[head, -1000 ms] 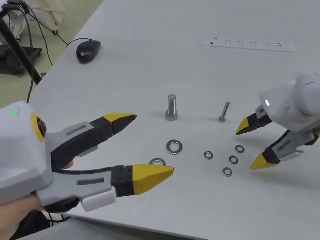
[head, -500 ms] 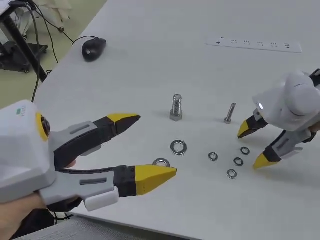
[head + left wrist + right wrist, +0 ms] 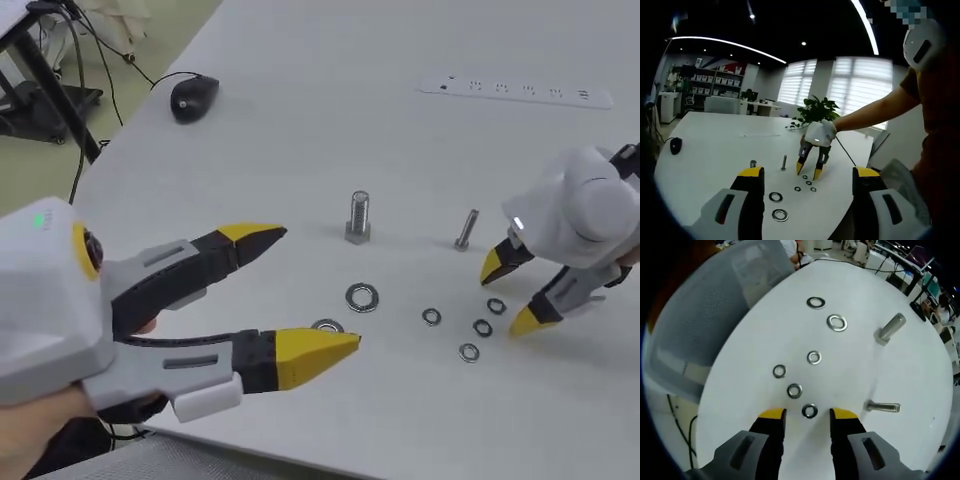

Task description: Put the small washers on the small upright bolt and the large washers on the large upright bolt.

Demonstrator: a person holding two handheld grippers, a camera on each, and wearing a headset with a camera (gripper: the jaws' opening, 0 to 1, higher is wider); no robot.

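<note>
The large bolt (image 3: 358, 218) and the small bolt (image 3: 466, 230) stand upright mid-table. In front of them lie two large washers, one (image 3: 362, 297) in plain sight and the other (image 3: 326, 326) partly behind my left gripper's lower tip. Several small washers (image 3: 483, 327) lie to the right. My right gripper (image 3: 510, 293) is open and points down at them. In the right gripper view one small washer (image 3: 809, 411) lies between its tips (image 3: 808, 415), untouched. My left gripper (image 3: 305, 290) hovers open and holds nothing, near the table's front edge.
A black mouse (image 3: 193, 97) lies at the far left and a white power strip (image 3: 515, 90) at the back. A grey mesh chair (image 3: 715, 315) stands off the table's near edge. Black stand legs and cables (image 3: 45, 70) are on the floor to the left.
My right gripper has sunk closer to the small washers, with its tips now on either side of one. The left gripper has stayed about where it was.
</note>
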